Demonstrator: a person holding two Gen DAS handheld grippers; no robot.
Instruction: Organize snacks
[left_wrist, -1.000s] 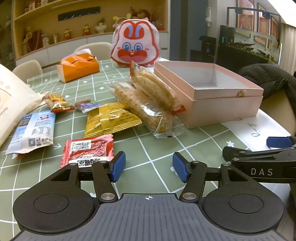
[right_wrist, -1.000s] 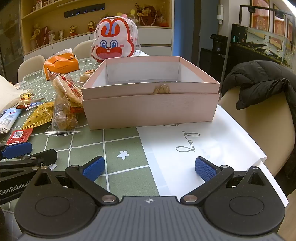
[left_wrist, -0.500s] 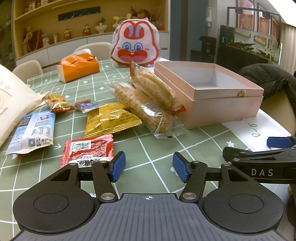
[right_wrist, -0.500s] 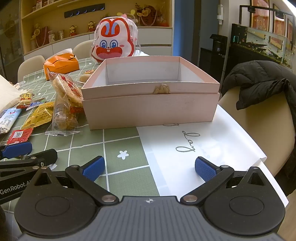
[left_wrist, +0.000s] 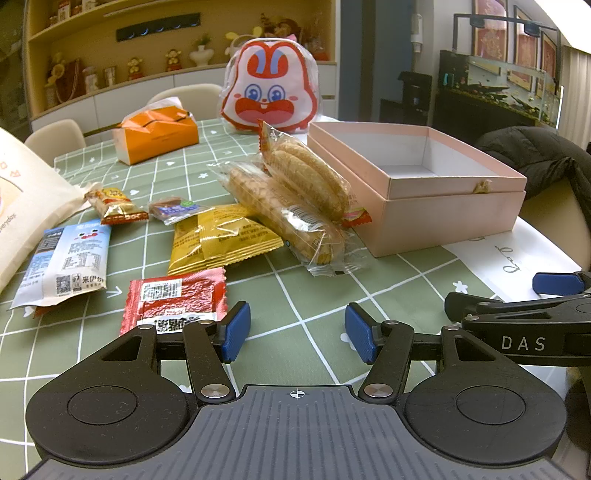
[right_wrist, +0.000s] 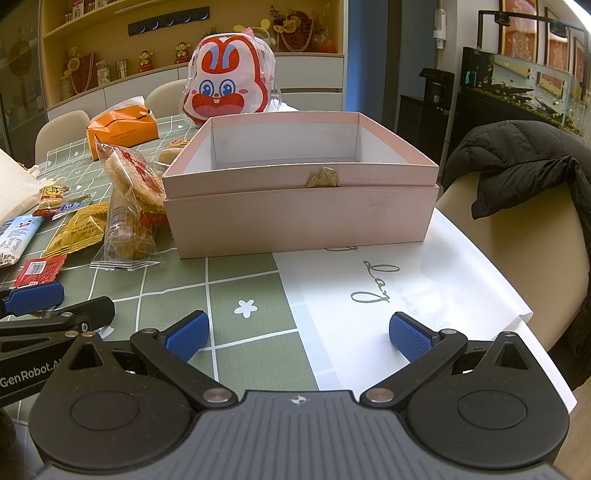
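Note:
An empty pink box (left_wrist: 417, 184) (right_wrist: 299, 206) stands open on the green checked table. Two clear packs of rice crackers (left_wrist: 295, 199) (right_wrist: 129, 206) lean against its left side. Left of them lie a yellow packet (left_wrist: 218, 240), a red packet (left_wrist: 173, 299), a blue-white packet (left_wrist: 70, 262) and two small wrapped snacks (left_wrist: 114, 206). My left gripper (left_wrist: 295, 332) is open and empty, low over the table just right of the red packet. My right gripper (right_wrist: 299, 336) is open and empty in front of the box, over a white paper sheet (right_wrist: 388, 291).
An orange tissue box (left_wrist: 159, 136) and a rabbit-face bag (left_wrist: 271, 96) stand at the back. A cloth bag (left_wrist: 22, 199) lies at far left. A chair with a dark jacket (right_wrist: 517, 173) stands right of the table edge.

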